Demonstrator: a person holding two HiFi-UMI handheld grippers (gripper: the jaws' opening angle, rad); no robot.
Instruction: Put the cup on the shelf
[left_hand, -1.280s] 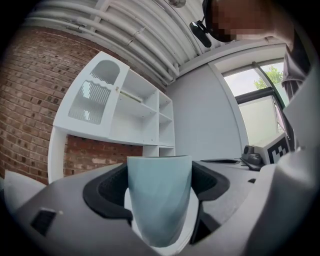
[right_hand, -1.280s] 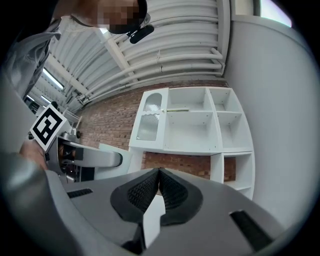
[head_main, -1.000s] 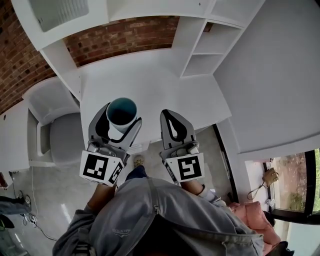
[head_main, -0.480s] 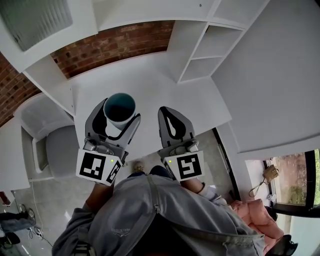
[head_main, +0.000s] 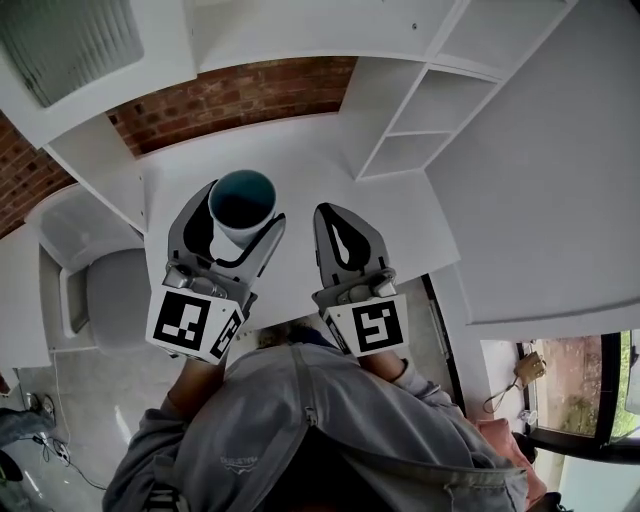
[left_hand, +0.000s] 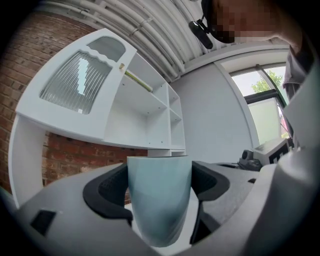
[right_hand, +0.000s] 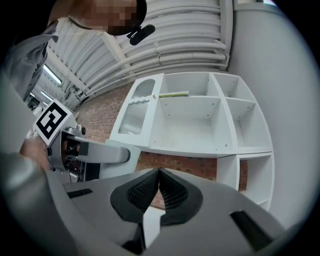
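A pale blue-grey cup (head_main: 241, 204) with a dark teal inside stands upright between the jaws of my left gripper (head_main: 238, 218), which is shut on it above the white desk (head_main: 310, 180). In the left gripper view the cup (left_hand: 159, 200) fills the gap between the black pads. My right gripper (head_main: 343, 222) hangs beside it to the right, shut and holding nothing; its pads meet in the right gripper view (right_hand: 158, 175). The white shelf unit (head_main: 420, 110) with open compartments rises at the desk's back right, seen too as shelf unit (right_hand: 200, 120).
A brick wall (head_main: 240, 85) runs behind the desk. A cabinet with a ribbed glass door (left_hand: 80, 82) hangs at upper left. A grey chair (head_main: 100, 290) stands left of the desk. A white wall panel (head_main: 560, 180) closes the right side.
My view has shifted a little, so the desk and shelf sit slightly differently in frame. Both grippers keep their places side by side, the cup still in the left one.
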